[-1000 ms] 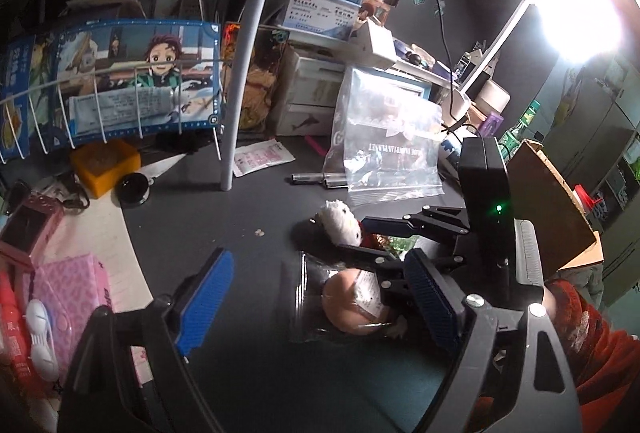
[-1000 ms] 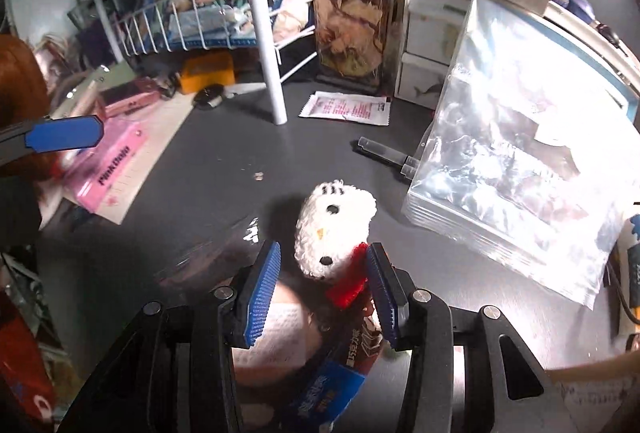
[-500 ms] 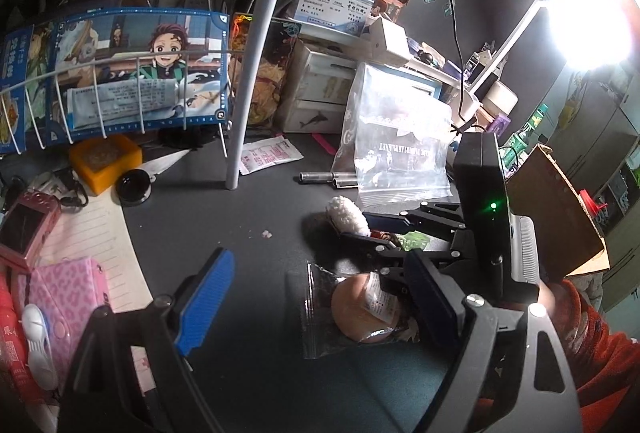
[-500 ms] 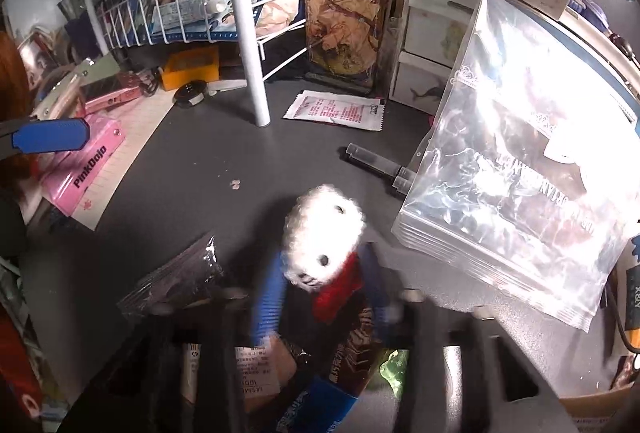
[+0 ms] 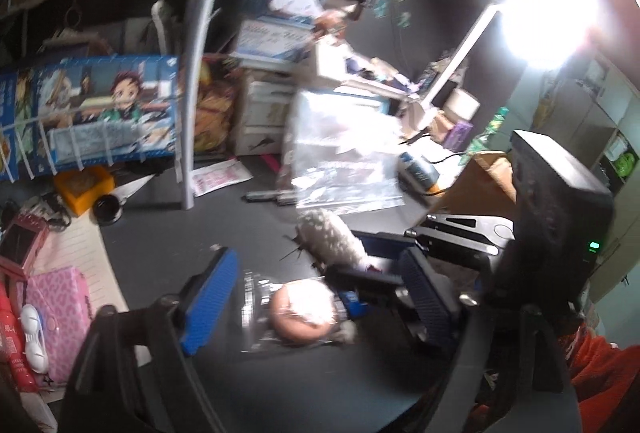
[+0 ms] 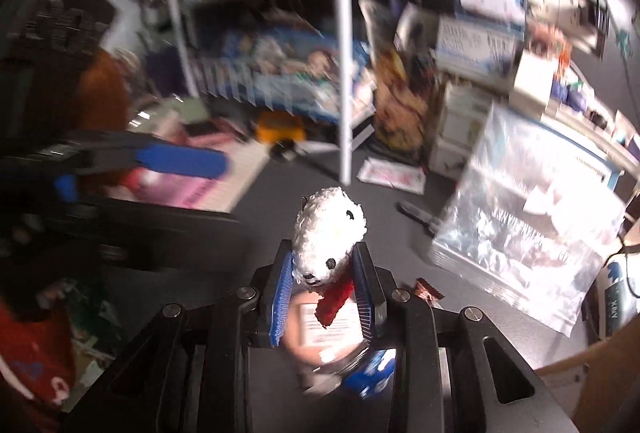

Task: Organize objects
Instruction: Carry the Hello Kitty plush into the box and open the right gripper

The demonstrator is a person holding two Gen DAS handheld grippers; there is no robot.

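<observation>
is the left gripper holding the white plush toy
No, the white plush toy is pinched between the right gripper pads, while the left gripper is open around nothing.

Both fisheye views are dim and motion-blurred, edges bent and dark; a lamp (image 5: 546, 19) glares ahead-right of the left tongs.

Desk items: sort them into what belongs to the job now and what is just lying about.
In the job:
white plush toy, gripped by right claw
wrapped bun, before open left claw

Lying about:
clear zip bag
pink case
orange box
</observation>
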